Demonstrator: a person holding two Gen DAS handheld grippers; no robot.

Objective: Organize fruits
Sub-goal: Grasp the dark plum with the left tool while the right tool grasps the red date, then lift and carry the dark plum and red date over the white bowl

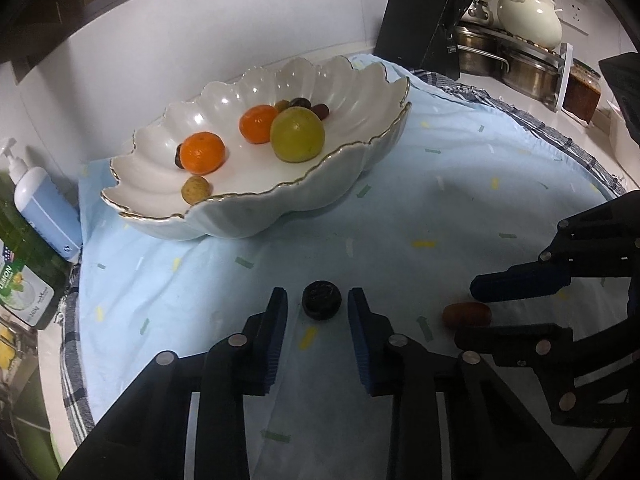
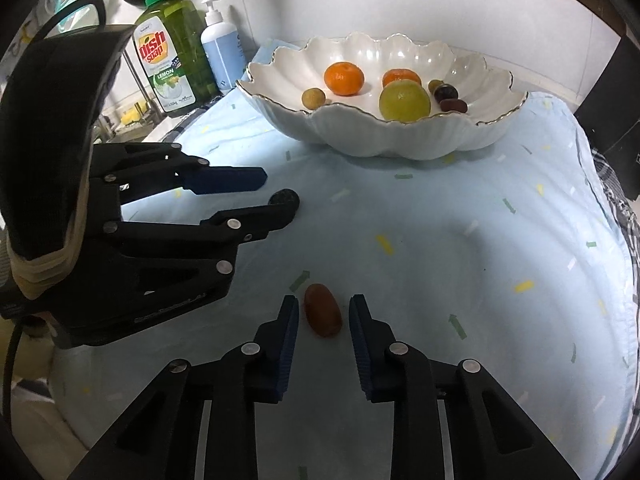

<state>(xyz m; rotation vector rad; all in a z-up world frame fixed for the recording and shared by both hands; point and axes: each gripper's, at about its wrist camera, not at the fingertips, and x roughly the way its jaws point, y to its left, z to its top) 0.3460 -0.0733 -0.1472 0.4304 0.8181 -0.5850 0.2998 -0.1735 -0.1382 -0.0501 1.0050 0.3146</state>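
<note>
The left gripper [image 1: 318, 300] has its fingers apart around a small dark wrinkled round fruit [image 1: 321, 305] on the light blue cloth [image 1: 460, 184]. The right gripper [image 2: 324, 306], also spread, flanks a reddish-brown oval fruit [image 2: 322, 315], without touching.

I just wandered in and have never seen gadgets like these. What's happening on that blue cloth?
A person is sorting fruit with two handheld grippers. The left gripper is open around a small dark wrinkled fruit on the blue cloth; the right gripper is open around a reddish-brown oblong fruit. Neither is gripped yet. The scalloped white bowl already holds two oranges, a yellow-green fruit and some small ones.
</note>
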